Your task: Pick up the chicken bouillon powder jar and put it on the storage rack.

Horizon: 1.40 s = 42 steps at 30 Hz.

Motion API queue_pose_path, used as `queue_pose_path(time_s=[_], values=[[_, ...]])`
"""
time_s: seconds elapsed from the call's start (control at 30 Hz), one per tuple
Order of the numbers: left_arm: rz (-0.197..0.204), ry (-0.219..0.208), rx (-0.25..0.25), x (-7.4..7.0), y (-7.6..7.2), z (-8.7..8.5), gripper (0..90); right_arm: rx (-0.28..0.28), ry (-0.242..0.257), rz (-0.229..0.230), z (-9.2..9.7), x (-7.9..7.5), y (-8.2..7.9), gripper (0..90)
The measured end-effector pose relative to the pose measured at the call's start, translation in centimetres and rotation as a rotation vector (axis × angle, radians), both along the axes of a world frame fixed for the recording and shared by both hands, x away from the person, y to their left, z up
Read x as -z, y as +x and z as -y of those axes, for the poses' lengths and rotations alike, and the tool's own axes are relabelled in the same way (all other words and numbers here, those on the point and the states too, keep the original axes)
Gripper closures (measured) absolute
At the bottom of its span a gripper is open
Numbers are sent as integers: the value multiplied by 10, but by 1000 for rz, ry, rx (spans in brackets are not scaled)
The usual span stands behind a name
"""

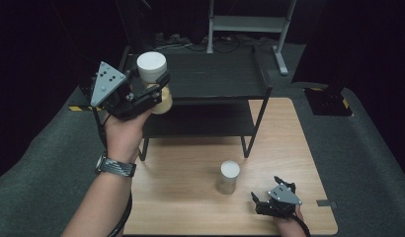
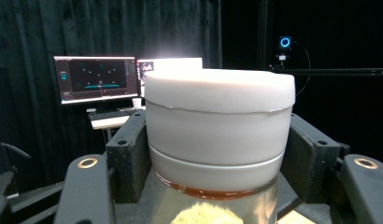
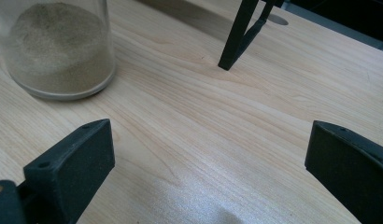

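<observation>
- Dark curtains ringed the wooden desk (image 1: pixel 284 143).
- Left gripper (image 1: pixel 153 91) fingers clamped the white-lidded jar (image 1: pixel 152 66), raised.
- Right gripper (image 1: pixel 269 192) fingers stood apart, empty, near the second jar (image 1: pixel 229 177).

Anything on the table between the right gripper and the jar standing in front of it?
No. In the right gripper view, bare wood of the table runs from the open right gripper to the jar; the high view agrees.
</observation>
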<state>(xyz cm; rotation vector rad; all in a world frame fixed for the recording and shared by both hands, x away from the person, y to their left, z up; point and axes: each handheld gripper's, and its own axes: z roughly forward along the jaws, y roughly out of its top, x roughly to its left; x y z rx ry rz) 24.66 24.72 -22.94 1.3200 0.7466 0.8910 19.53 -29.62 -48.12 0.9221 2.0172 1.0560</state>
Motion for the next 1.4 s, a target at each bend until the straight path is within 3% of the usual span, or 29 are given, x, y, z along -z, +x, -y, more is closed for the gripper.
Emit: queue_pose_path(time_s=[0.57, 1.4], values=[[-2, -3, -50, -10, 30, 15, 340, 1, 15, 0, 3, 1, 0, 6], [-15, 5, -75, -5, 62, 37, 339, -2, 19, 4, 5, 1, 0, 6]])
